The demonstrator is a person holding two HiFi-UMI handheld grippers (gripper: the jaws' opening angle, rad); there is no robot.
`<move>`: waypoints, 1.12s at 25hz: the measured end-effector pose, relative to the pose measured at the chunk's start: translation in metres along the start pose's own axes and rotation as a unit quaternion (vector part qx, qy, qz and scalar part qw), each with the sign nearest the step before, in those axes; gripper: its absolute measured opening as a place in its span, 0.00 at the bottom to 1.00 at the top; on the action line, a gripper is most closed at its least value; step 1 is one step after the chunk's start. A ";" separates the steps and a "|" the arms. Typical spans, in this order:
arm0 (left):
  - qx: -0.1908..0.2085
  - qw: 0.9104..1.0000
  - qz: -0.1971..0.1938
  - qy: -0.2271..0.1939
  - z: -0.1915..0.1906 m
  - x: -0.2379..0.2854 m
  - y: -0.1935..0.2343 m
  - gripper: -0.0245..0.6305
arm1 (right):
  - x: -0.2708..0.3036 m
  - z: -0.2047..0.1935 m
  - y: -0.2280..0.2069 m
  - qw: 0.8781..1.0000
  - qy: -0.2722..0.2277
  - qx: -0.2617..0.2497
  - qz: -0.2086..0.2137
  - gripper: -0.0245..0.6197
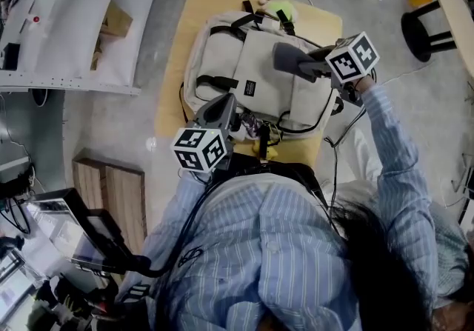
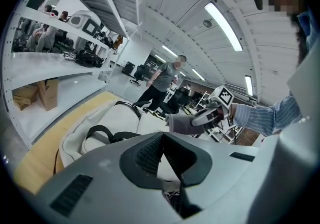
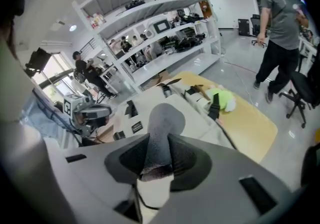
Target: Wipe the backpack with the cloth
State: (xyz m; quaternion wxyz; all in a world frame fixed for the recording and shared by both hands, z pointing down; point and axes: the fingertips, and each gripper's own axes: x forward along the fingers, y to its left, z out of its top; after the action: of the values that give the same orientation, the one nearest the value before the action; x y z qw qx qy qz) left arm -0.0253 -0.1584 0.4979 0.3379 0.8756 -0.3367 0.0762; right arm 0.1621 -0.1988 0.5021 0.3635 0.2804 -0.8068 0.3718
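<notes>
A beige backpack (image 1: 255,74) with black straps lies flat on a wooden table (image 1: 181,33). My right gripper (image 1: 300,63) hangs over the bag's right half, shut on a grey cloth (image 1: 285,55) that sticks out past its tips. The right gripper view shows the cloth (image 3: 162,118) pinched between the jaws above the backpack (image 3: 192,115). My left gripper (image 1: 226,107) is at the bag's near edge. Its jaws meet at the tips with pale backpack fabric between them (image 2: 163,135). The left gripper view also shows the backpack (image 2: 115,118) and the cloth (image 2: 180,123).
A lime-green soft object (image 1: 280,9) lies at the bag's far end. Small yellow and dark items (image 1: 264,146) sit at the table's near edge. White shelving (image 1: 67,18) runs along the left, a wooden crate (image 1: 111,189) below it. A person (image 3: 280,17) stands beyond the table.
</notes>
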 end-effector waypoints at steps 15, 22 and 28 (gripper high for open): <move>0.010 0.999 -0.034 0.024 -0.008 0.021 -0.017 0.04 | 0.054 -0.189 0.119 0.988 0.135 -0.002 0.074 0.20; 0.015 0.999 -0.042 0.028 -0.008 0.025 -0.025 0.04 | 0.016 -0.134 0.034 0.996 0.084 0.004 -0.013 0.20; 0.013 0.999 -0.038 0.026 -0.008 0.025 -0.024 0.04 | -0.011 -0.080 -0.051 0.995 0.062 0.019 -0.081 0.20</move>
State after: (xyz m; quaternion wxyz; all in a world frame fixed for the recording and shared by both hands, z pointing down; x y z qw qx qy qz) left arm 0.0099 -0.1536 0.4998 0.3374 0.8899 -0.2932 0.0907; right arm 0.2358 -0.1615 0.5506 0.4361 0.3285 -0.7502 0.3730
